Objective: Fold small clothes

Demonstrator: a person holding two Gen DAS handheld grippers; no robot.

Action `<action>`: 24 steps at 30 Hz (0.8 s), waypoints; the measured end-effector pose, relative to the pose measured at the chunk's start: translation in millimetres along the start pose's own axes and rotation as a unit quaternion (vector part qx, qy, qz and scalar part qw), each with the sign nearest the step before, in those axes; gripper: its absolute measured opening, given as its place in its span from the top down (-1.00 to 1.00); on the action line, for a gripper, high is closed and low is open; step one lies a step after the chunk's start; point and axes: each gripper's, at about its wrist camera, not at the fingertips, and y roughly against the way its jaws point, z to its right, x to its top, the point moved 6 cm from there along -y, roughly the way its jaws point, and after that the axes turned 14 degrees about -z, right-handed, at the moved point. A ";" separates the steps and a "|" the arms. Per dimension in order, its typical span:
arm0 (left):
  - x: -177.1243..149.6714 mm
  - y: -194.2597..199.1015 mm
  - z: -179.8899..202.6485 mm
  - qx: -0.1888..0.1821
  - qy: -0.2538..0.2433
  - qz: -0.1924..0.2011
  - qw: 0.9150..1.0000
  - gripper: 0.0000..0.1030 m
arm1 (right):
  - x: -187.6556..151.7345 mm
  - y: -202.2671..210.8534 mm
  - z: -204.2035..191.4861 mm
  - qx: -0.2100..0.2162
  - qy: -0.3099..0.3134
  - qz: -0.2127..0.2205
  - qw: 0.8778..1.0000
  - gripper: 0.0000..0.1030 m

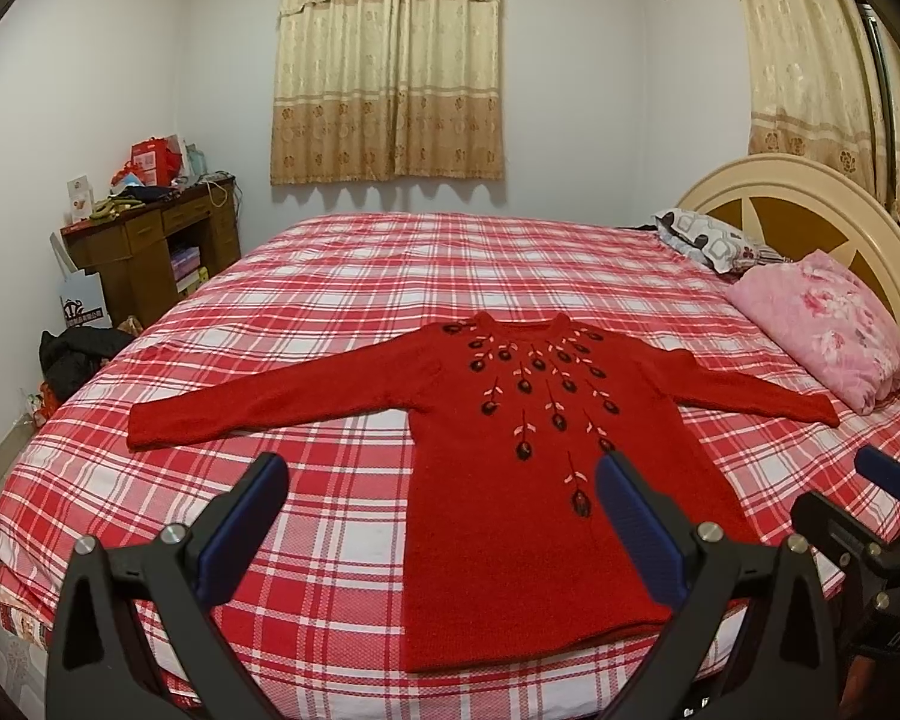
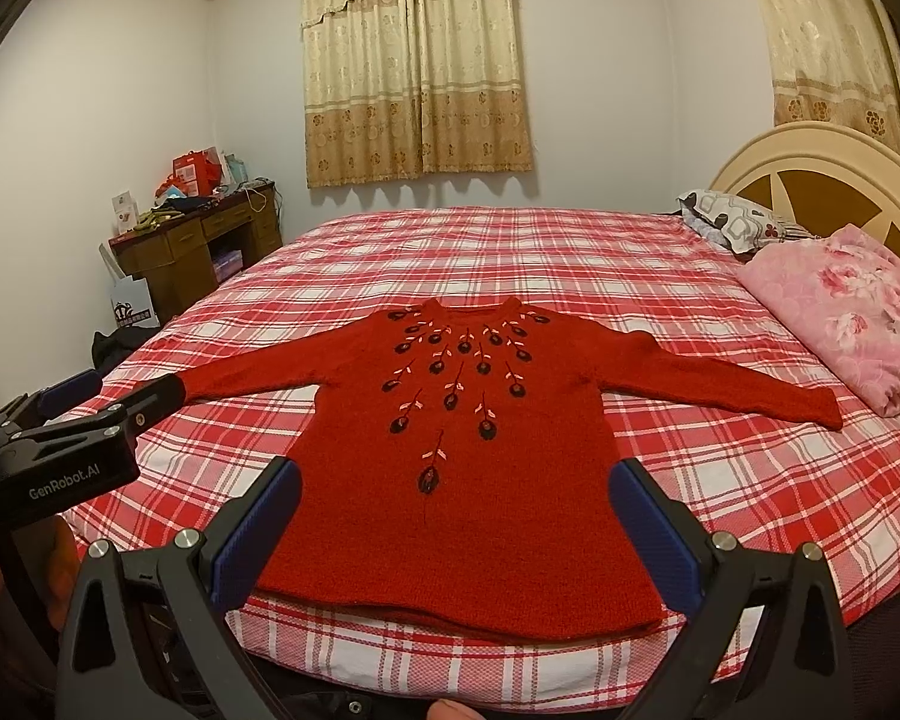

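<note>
A red knit sweater [image 1: 510, 450] with dark embroidered flowers lies flat and face up on the bed, both sleeves spread out to the sides, hem toward me. It also shows in the right wrist view [image 2: 462, 480]. My left gripper [image 1: 441, 480] is open and empty, held above the bed near the hem's left side. My right gripper [image 2: 456, 492] is open and empty, held over the hem. The right gripper [image 1: 882, 480] shows at the right edge of the left wrist view. The left gripper [image 2: 114, 390] shows at the left of the right wrist view.
The bed has a red and white plaid sheet [image 1: 330, 300]. A pink folded quilt [image 1: 822, 330] and a grey patterned pillow [image 1: 708, 240] lie by the cream headboard [image 1: 810, 192]. A cluttered wooden desk [image 1: 150, 240] stands at the far left, with bags on the floor.
</note>
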 end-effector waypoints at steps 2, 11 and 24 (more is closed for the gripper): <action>0.1 -0.1 0.5 0.000 0.001 0.001 1.000 -1.00 | 0.3 0.1 0.1 -0.001 0.000 0.001 1.000 -0.98; -1.6 -5.1 0.6 -0.006 -0.003 -0.004 1.000 -1.00 | 0.4 -0.2 2.4 -0.005 0.002 0.003 1.000 -0.99; 0.4 -25.1 0.6 -0.019 -0.018 -0.011 1.000 -1.00 | 1.2 -25.6 21.4 -0.001 -0.010 -0.008 1.000 -0.98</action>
